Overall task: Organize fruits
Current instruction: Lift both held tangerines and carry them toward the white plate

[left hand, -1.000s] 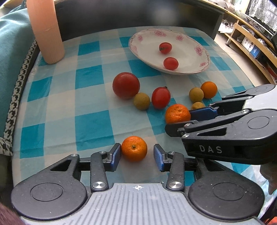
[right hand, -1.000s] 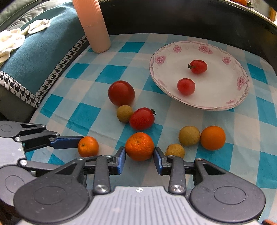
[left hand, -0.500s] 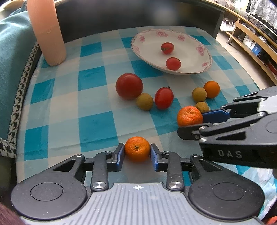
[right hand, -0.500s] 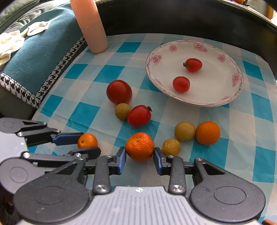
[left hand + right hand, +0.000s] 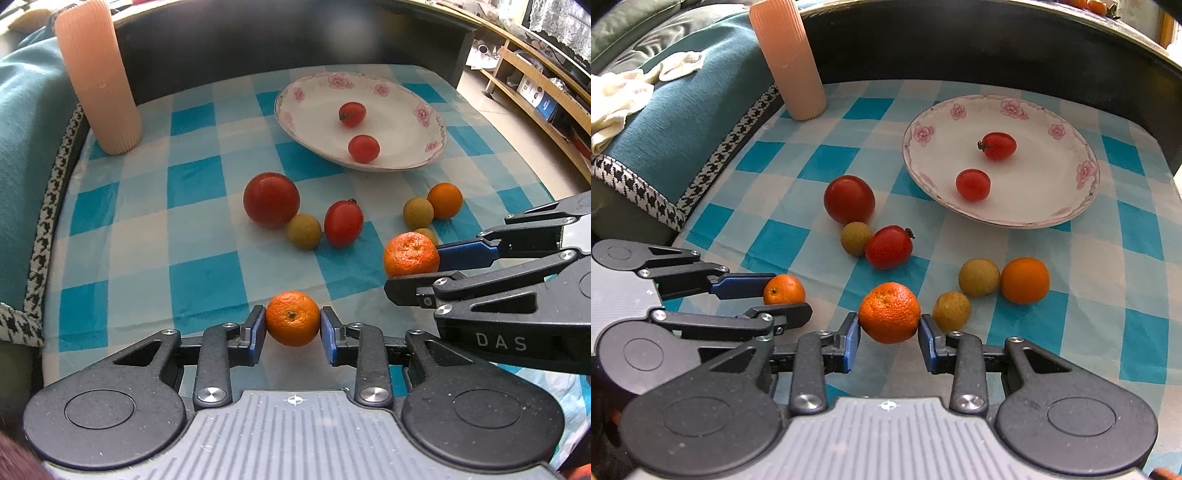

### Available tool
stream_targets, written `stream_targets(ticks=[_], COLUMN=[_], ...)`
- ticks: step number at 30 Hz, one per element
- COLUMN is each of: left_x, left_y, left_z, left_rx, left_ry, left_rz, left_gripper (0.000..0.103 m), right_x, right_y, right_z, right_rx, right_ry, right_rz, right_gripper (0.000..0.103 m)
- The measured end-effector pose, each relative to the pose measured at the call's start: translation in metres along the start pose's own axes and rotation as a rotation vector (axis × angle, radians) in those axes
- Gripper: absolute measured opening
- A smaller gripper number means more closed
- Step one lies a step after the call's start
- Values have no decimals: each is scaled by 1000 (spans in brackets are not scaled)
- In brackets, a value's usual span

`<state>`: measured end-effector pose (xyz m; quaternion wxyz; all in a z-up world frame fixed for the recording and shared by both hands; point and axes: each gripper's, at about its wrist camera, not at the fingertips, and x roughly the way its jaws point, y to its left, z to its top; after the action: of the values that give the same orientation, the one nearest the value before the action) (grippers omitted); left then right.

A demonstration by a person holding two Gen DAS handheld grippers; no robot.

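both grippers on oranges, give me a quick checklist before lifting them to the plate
1. Left gripper pads touch both sides of the small orange: ok.
2. Right gripper pads touch the bumpy orange: ok.
3. Grip firm enough to lift: cannot tell.
4. Free room on the plate beside its two tomatoes: ok.
5. Brown fruit clear of the right finger: not ok, it sits right against it.
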<state>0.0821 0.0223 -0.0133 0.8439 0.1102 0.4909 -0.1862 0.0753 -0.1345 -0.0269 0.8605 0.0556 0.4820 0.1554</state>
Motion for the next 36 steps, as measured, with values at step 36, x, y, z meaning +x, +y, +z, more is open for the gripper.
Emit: stream_targets(ticks=[36], left_x=[-16], left_y=[-29], left_z=[45], left_rx=[37], left_ry=[-74], left_rz=[31], left_gripper=[38], right_x=[-39], right_y=[-25], right_z=[19], right_rx=[55], right_ry=[-99], right_rz=[-70], right_gripper=[47])
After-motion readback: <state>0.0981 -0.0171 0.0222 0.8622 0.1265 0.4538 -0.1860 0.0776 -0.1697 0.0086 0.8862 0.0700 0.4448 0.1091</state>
